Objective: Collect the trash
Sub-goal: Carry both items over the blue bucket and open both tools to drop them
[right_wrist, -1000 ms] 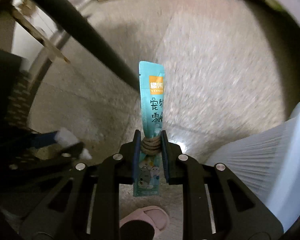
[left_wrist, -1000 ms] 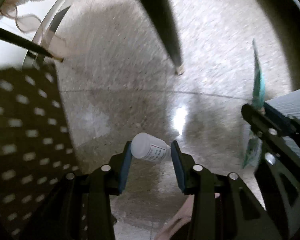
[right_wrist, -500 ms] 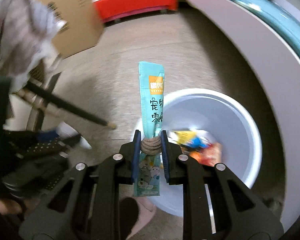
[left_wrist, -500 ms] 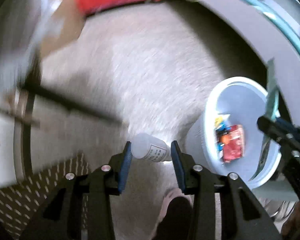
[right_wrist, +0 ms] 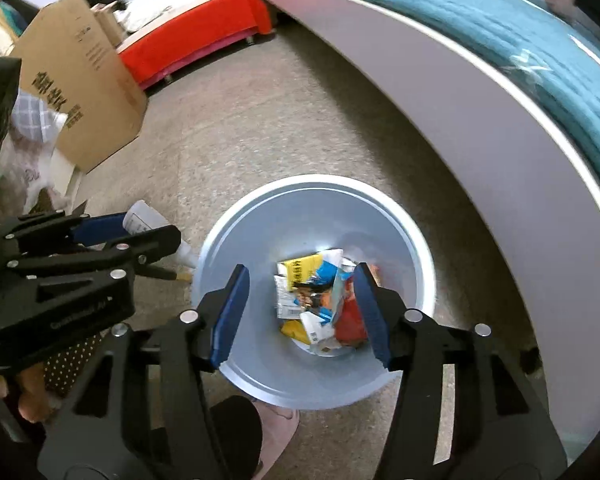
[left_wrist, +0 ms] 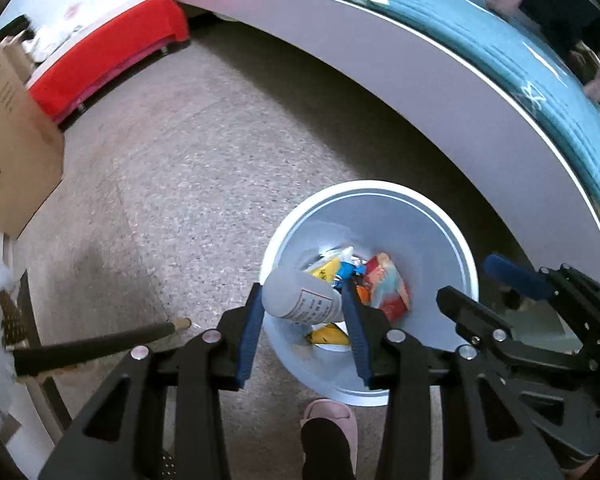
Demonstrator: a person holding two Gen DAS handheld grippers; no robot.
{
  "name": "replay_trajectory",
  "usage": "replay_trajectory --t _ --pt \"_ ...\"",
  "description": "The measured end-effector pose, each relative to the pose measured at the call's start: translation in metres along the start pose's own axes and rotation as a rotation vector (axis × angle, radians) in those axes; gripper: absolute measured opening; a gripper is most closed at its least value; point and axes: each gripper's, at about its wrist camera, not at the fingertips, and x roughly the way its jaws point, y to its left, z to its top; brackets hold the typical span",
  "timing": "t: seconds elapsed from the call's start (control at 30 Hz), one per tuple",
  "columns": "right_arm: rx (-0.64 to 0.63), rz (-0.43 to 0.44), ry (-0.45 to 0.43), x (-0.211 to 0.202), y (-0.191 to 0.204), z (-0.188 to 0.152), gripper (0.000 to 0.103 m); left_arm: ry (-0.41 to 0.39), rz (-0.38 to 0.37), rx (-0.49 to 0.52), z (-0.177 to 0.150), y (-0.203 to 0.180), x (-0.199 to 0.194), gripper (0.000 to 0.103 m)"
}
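My left gripper (left_wrist: 301, 292) is shut on a small white labelled bottle (left_wrist: 296, 305), held crosswise above the near left rim of a pale round bin (left_wrist: 380, 186). In the right wrist view the same bottle (right_wrist: 142, 216) shows in the left gripper (right_wrist: 148, 228), left of the bin (right_wrist: 312, 180). My right gripper (right_wrist: 302, 272) hangs over the bin's mouth; its jaws are opening with nothing between the blue pads. Coloured wrappers (right_wrist: 312, 300) lie at the bin's bottom, a teal strip (right_wrist: 337, 290) among them beside the right finger.
A bed with a teal cover (right_wrist: 500, 20) and a white side panel curves along the right. A cardboard box (right_wrist: 80, 80) and a red bench (right_wrist: 196, 44) stand at the back left. A dark chair leg (left_wrist: 100, 344) crosses the floor. A pink slipper (left_wrist: 328, 416) is near the bin.
Both grippers rose from the floor and swung over the bin. The right jaws opened and the teal sachet left them. The left still holds the bottle.
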Motion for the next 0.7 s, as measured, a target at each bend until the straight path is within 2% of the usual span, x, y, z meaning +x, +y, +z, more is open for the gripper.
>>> replay_trajectory --t 0.13,0.23,0.33,0.57,0.6,0.67,0.7 --pt "0.061 -0.011 -0.013 -0.017 -0.012 -0.005 0.059 -0.008 0.001 0.041 0.011 -0.012 -0.001 0.039" --pt "0.07 -0.029 -0.039 -0.034 -0.017 -0.009 0.06 -0.021 0.045 0.074 0.022 -0.021 -0.008 0.039" --pt "0.075 -0.036 -0.062 -0.047 -0.021 -0.009 0.061 -0.025 0.046 0.096 0.028 -0.028 -0.016 0.04" --pt "0.111 -0.033 -0.116 -0.075 -0.029 -0.007 0.064 -0.08 0.075 0.159 0.034 -0.044 -0.046 0.041" --pt "0.112 -0.033 -0.125 -0.082 -0.029 -0.007 0.064 -0.079 0.074 0.158 0.035 -0.044 -0.048 0.044" --pt "0.114 -0.028 -0.133 -0.091 -0.029 -0.006 0.064 -0.098 0.077 0.146 0.036 -0.045 -0.059 0.066" --pt "0.114 -0.026 -0.138 -0.098 -0.029 -0.005 0.064 -0.125 0.08 0.13 0.036 -0.045 -0.069 0.069"
